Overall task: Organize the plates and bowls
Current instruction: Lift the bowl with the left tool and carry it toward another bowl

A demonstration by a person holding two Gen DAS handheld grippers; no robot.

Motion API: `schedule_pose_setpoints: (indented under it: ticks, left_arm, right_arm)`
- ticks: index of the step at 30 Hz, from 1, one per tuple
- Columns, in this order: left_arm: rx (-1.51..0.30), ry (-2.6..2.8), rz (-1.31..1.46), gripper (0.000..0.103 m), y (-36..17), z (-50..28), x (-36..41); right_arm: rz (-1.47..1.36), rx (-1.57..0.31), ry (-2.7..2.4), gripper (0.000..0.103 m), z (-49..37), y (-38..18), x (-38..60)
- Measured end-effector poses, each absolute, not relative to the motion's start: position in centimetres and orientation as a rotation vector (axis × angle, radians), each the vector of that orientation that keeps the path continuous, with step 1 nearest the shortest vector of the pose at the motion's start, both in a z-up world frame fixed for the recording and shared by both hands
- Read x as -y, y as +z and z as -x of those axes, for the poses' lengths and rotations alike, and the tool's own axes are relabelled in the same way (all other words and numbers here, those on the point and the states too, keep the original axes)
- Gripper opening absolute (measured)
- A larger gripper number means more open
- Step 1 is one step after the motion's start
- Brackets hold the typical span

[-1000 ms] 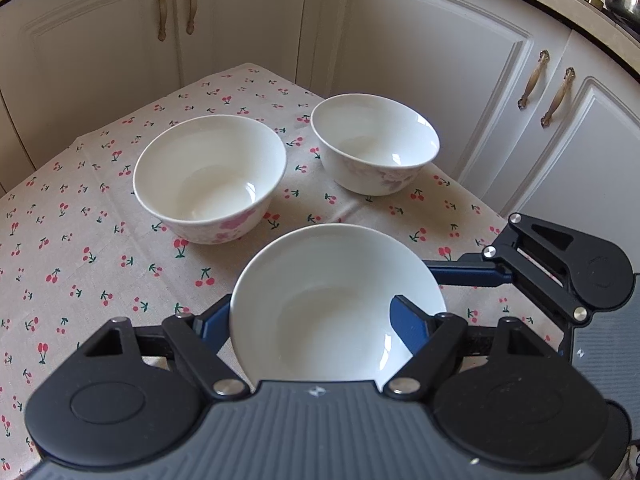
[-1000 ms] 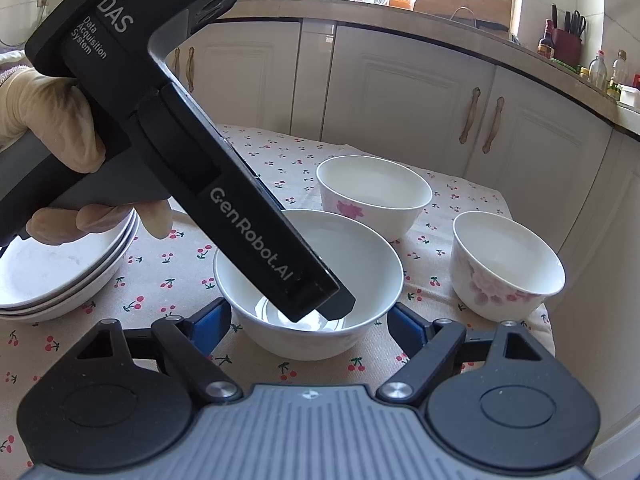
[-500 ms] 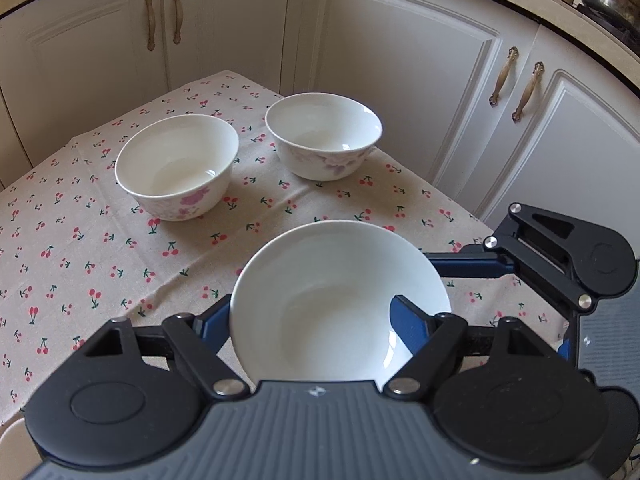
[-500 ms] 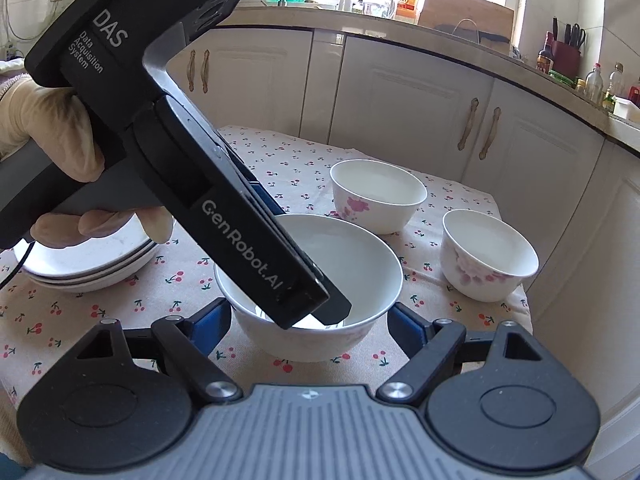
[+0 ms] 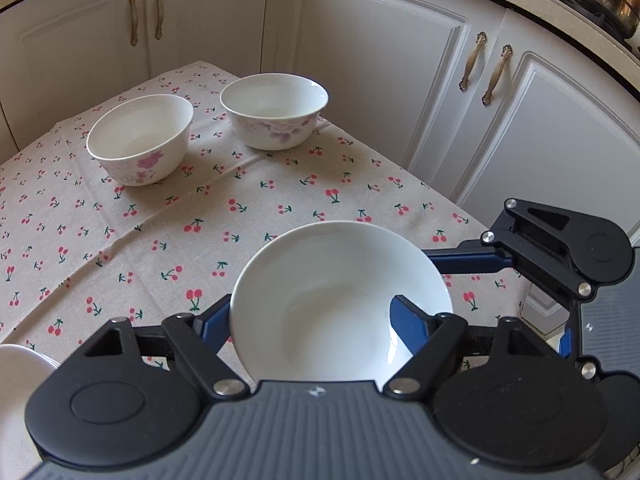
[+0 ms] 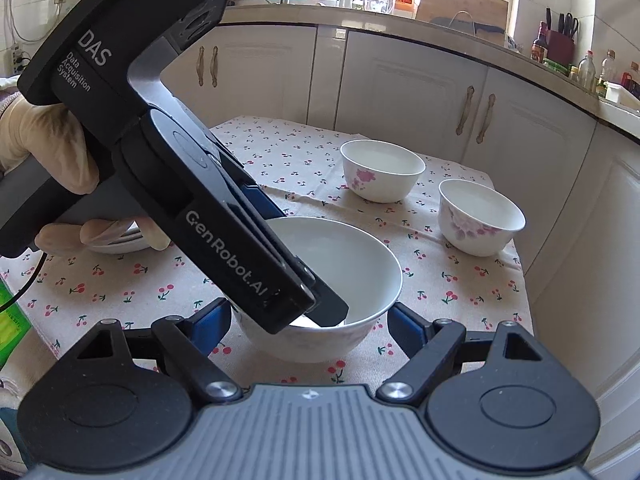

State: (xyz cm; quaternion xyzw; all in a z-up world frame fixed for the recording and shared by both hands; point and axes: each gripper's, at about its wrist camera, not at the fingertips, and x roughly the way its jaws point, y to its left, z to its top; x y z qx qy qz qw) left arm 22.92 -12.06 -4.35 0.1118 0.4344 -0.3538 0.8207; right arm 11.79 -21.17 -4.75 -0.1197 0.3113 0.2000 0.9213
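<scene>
Item: plain white bowl (image 5: 340, 300), clamped by the left gripper (image 5: 320, 320) across its rim, one finger inside (presumably for stacking), above the cherry tablecloth (image 5: 160, 216). Right gripper (image 6: 310, 320) flanked it; grip uncertain. Two floral bowls (image 5: 140, 138) stood beyond.

A: diff vs 1 s back?
B: The held bowl (image 5: 340, 300) and both grippers have pulled back together from the two flowered bowls. Left wrist view: the left flowered bowl (image 5: 140, 138) and right flowered bowl (image 5: 274, 110) now sit far up the frame and look smaller, with a wide strip of cherry tablecloth (image 5: 180, 232) open in front of the held bowl.
A: right wrist view?
B: Same story. The table's near edge and the cabinet fronts (image 6: 404, 84) show more. The plate stack (image 6: 116, 242) has slid almost fully behind the gloved hand (image 6: 44, 148).
A: anything new in frame?
B: A white plate rim (image 5: 20, 360) at lower left in the left view.
</scene>
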Motion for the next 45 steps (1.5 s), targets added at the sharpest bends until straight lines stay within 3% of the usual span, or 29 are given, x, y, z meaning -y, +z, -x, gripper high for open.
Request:
schedule_pose_setpoints:
  ticks: [39,45]
  left_arm:
    - [-0.907,-0.762,-0.244,0.083,-4.7,-21.2,12.6]
    - [-0.891,-0.757,-0.238,0.085,-4.6,-20.7,12.3]
  right_arm:
    - [0.201,-0.697,0.419,0.089,-10.7,-5.9,22.4]
    - [0.166,-0.660,0.429,0.103,-10.2,-5.5,23.0]
